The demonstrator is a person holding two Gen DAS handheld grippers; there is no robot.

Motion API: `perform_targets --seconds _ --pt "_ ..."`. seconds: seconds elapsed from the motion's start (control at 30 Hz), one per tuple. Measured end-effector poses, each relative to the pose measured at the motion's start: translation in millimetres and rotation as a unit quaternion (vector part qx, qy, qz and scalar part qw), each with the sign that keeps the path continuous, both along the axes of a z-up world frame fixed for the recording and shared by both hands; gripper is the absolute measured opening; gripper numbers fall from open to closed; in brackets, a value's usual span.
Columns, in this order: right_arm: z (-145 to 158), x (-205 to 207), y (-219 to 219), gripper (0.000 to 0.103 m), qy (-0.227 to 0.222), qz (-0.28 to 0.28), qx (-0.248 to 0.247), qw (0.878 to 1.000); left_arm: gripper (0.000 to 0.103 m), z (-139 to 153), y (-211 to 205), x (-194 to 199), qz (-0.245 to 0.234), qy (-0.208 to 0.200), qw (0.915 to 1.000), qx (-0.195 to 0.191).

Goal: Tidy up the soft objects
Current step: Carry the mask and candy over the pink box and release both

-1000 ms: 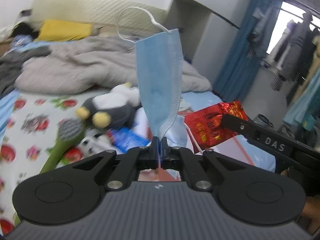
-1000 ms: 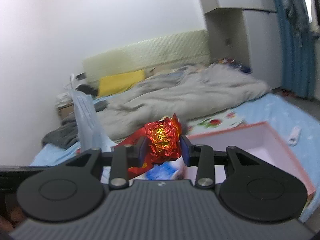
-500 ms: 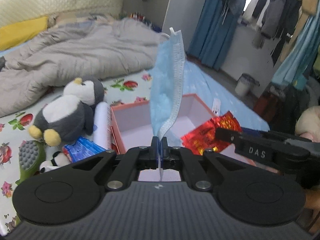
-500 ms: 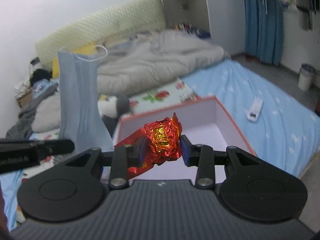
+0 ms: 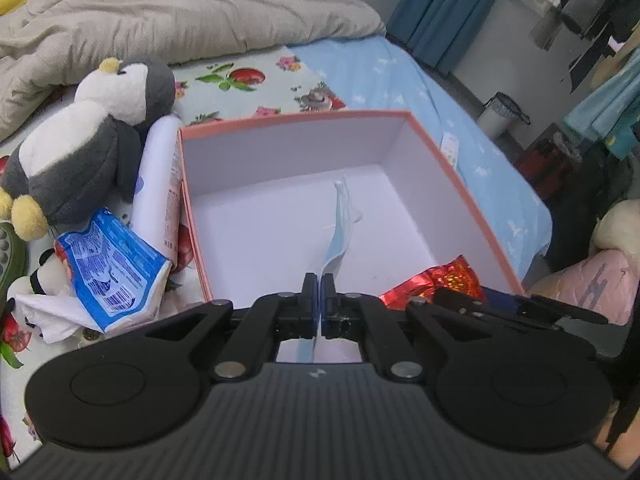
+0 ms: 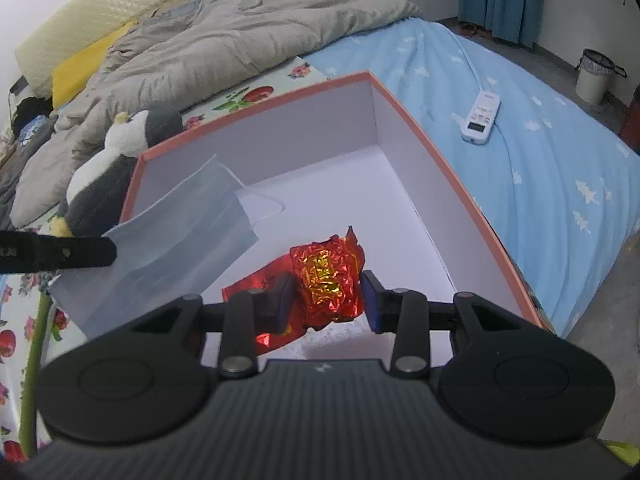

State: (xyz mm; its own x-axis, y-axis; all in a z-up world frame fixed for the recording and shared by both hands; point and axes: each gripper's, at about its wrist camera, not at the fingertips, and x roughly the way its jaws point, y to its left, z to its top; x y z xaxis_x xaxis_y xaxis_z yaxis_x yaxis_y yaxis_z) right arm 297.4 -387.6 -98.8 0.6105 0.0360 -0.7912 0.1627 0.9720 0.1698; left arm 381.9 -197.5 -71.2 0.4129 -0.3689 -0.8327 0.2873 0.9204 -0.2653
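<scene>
My left gripper (image 5: 319, 284) is shut on a blue face mask (image 5: 340, 228), which hangs forward into the pink-rimmed white box (image 5: 296, 118); the mask also shows in the right wrist view (image 6: 180, 224). My right gripper (image 6: 326, 292) has its jaws slightly apart around a crumpled red foil bag (image 6: 326, 270), which sits low over the box (image 6: 420, 132) floor; whether the pads still pinch it is unclear. The bag and the right gripper also show at the box's near right corner in the left wrist view (image 5: 436, 284).
A plush penguin (image 5: 88, 144), a white tube (image 5: 158, 184), a blue-and-white packet (image 5: 112, 268) and a small panda toy (image 5: 32, 292) lie left of the box. A grey duvet (image 6: 224, 44) lies behind. A white remote (image 6: 480, 116) lies on the blue sheet to the right.
Both grippers tilted down and moved over the box. The mask dropped from upright to hanging into the box. The right jaws opened a little around the foil bag.
</scene>
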Motion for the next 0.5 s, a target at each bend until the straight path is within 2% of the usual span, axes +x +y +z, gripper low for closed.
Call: perform_targets --seconds 0.17,0.27,0.33,0.43,0.47,0.5 --pt "-8 -1 -8 0.041 0.009 -0.003 0.006 1.000 0.003 -11 -6 1 -0.006 0.009 0.9999 0.011" --pt "-9 0 -8 0.066 0.010 -0.005 0.005 1.000 0.003 -8 -8 -6 -0.014 0.004 0.9997 0.018" --pt "-7 0 -8 0.068 0.004 -0.008 0.006 1.000 0.007 -2 -6 -10 -0.014 -0.005 0.9998 0.013" --pt "2 -3 -8 0.069 -0.010 -0.010 0.005 1.000 0.027 13 0 -19 -0.011 -0.034 0.9993 -0.001" --pt "5 -5 -9 0.069 -0.016 -0.012 0.007 1.000 0.038 19 2 -23 -0.012 -0.048 0.9988 -0.006" --pt "10 -7 -9 0.069 -0.023 -0.013 0.009 1.000 0.042 26 4 -26 -0.014 -0.060 0.9980 -0.009"
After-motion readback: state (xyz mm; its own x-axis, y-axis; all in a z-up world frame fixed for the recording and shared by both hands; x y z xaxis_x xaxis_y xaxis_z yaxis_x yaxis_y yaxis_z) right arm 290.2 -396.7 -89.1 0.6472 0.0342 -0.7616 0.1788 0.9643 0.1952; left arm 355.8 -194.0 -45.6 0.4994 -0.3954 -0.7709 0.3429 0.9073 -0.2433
